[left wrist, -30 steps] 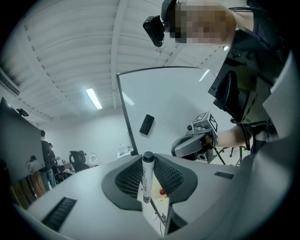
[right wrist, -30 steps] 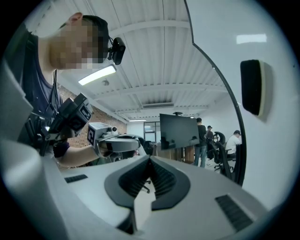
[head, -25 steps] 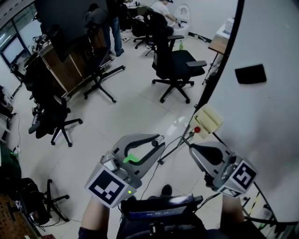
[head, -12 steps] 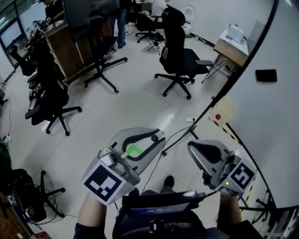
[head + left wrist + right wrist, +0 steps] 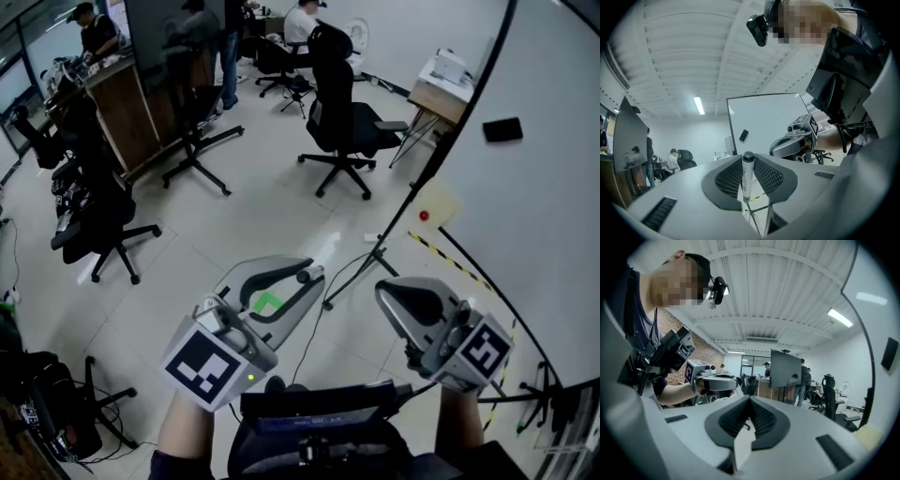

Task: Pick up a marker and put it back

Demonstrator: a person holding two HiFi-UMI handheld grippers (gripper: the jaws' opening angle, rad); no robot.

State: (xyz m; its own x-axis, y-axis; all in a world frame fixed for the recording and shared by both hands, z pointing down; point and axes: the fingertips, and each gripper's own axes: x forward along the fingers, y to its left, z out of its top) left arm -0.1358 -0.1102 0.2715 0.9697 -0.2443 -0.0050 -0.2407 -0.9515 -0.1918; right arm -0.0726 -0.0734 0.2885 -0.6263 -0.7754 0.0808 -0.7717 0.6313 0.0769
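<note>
Since a second ago the pale sheet with a red dot [image 5: 434,202] and the curved edge of the whiteboard [image 5: 544,206] have slid up and to the right in the head view, while both grippers are keeping their places low in it.

Both hands are reaching forward side by side, grippers pointing level, each marker cube sitting near the wrist. The left gripper [image 5: 314,275] is clamping the marker [image 5: 746,180]: a slim white barrel with a dark round cap, standing upright between the ribbed dark pads, so its jaws are only narrowly apart. The right gripper [image 5: 382,292] is carrying nothing, its ribbed pads pressed together at the tips.

Ahead, the glossy tiled floor [image 5: 262,216] is lying open between a black office chair [image 5: 342,122] and the grippers. A thin black stand [image 5: 375,258] is spreading its legs just beyond the jaws, beside striped yellow-and-black tape [image 5: 459,258] that is running along the whiteboard's lower edge. A dark rectangular block [image 5: 502,129] is sticking to the smooth white board.
</note>
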